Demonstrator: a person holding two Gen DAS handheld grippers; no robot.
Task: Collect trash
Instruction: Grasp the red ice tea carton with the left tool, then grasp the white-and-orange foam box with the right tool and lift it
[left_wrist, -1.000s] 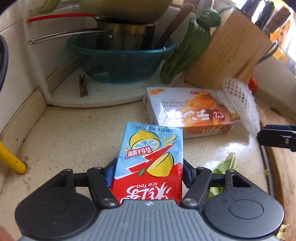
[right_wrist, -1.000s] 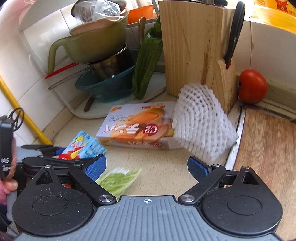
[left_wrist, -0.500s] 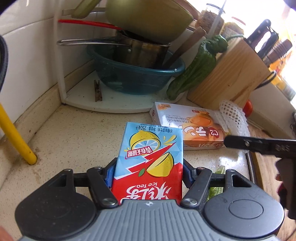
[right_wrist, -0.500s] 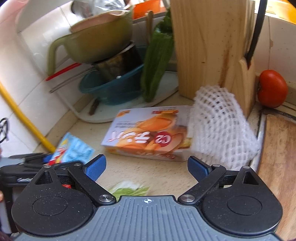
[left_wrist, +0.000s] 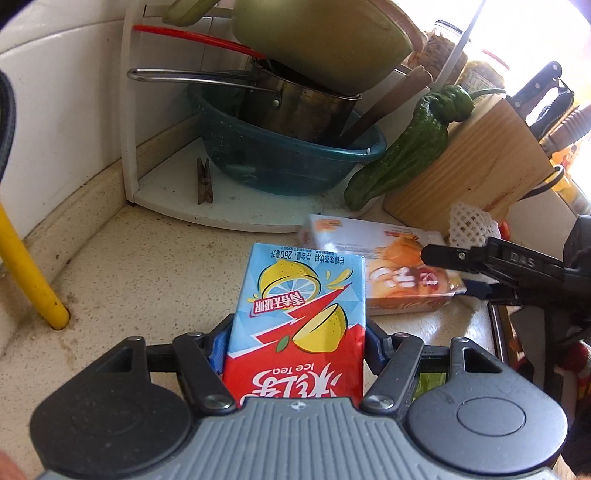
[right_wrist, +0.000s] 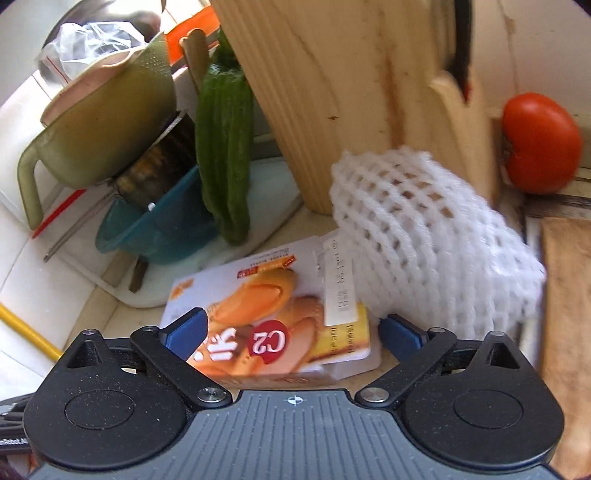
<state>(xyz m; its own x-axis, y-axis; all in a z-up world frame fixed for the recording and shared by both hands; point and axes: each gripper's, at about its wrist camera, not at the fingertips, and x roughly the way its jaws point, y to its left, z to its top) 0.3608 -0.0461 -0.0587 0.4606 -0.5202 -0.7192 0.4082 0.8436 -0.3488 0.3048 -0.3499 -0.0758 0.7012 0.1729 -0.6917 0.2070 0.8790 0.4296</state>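
Snack box (right_wrist: 273, 325), light crushable card, suits a grasp across its near end by the spread, empty right gripper (right_wrist: 291, 332), while the left gripper (left_wrist: 295, 347) clamps the tea carton (left_wrist: 299, 314).

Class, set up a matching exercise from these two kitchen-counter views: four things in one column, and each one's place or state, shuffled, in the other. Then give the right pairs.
Things:
1. ice tea carton
2. orange snack box
3. green pepper
4. tomato

Places or states:
A. leaning against the wooden knife block
B. held in the left gripper
C. beyond the chopping board, right of the block
D. flat on the counter, between the right gripper's open fingers

Pairs: 1-B, 2-D, 3-A, 4-C
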